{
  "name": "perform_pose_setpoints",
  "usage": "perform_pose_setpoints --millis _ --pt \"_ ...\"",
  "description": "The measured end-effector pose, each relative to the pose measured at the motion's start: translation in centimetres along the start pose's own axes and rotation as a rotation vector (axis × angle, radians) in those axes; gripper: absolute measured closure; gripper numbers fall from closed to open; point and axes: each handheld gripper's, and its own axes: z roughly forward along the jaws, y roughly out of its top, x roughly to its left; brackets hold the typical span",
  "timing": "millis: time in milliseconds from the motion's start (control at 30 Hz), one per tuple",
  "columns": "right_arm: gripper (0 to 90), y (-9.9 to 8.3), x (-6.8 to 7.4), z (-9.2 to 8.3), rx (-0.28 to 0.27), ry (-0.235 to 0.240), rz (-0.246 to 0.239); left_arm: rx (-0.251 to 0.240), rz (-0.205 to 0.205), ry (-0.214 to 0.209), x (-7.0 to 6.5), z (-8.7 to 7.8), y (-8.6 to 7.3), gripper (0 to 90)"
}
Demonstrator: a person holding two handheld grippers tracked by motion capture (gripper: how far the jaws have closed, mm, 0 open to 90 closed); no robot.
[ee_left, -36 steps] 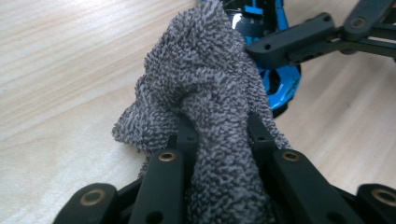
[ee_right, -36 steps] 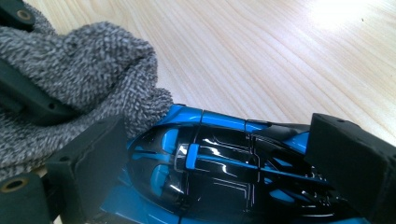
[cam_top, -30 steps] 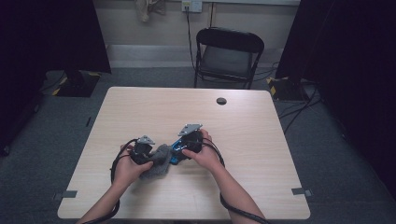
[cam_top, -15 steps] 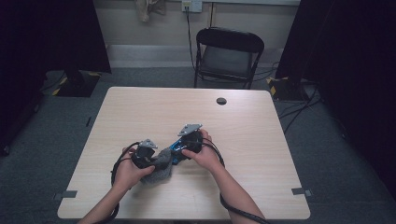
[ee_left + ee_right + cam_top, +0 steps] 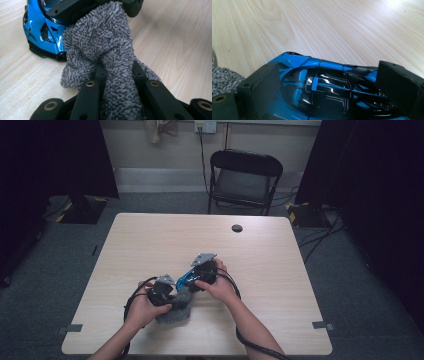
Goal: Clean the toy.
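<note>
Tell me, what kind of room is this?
Probably a studio or lab for recording, not a home. A bare table stands on grey carpet, black curtains hang at both sides, cables trail across the floor, and a folding chair waits by the wall.

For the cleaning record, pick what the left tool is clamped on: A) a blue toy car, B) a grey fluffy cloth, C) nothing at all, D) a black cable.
B: in the left gripper view the left tool has its jaws closed on a bunched grey fluffy cloth that presses against the blue toy car, while the right tool grips the car's sides.
</note>
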Motion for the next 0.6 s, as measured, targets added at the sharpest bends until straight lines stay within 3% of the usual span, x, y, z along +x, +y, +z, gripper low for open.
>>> perform_pose_setpoints --millis 133,367,600 --pt "5.3 0.0 0.1 0.0 -0.002 0.001 0.001 -0.012 -0.013 0.007 0.5 -1.1 -0.1 74.3" --pt "5.3 -0.1 0.5 0.1 -0.018 0.001 -0.003 -0.071 -0.059 0.06 2.4 -3.6 0.0 74.2" --pt "5.3 -0.1 0.7 0.1 -0.025 -0.007 0.004 -0.106 -0.09 0.118 4.3 -4.8 1.3 74.2"
